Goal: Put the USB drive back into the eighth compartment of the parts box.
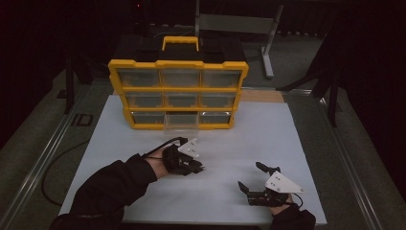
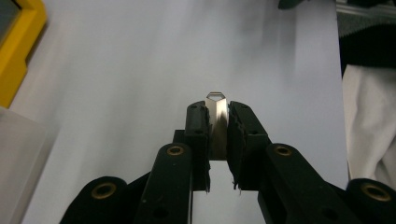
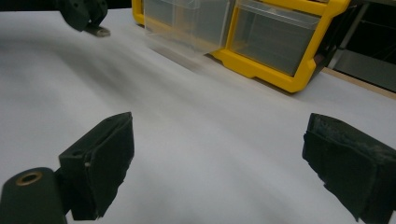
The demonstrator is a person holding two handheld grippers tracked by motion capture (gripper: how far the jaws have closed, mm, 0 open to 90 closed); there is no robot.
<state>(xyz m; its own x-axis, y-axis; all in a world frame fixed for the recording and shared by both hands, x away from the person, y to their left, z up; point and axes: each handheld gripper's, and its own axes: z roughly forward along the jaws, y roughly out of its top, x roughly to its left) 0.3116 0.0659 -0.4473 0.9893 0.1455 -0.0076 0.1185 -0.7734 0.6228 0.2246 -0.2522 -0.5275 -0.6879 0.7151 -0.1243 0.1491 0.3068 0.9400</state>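
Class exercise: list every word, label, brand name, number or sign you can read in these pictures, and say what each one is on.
None can be read.
Organizer: its yellow frame and clear drawers show no legible print.
Metal piece in the left gripper: bare, no marking seen.
Right gripper and its grey plate: no lettering seen.
White board: blank.

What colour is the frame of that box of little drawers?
Yellow: the drawer box's frame shows best in the high view.
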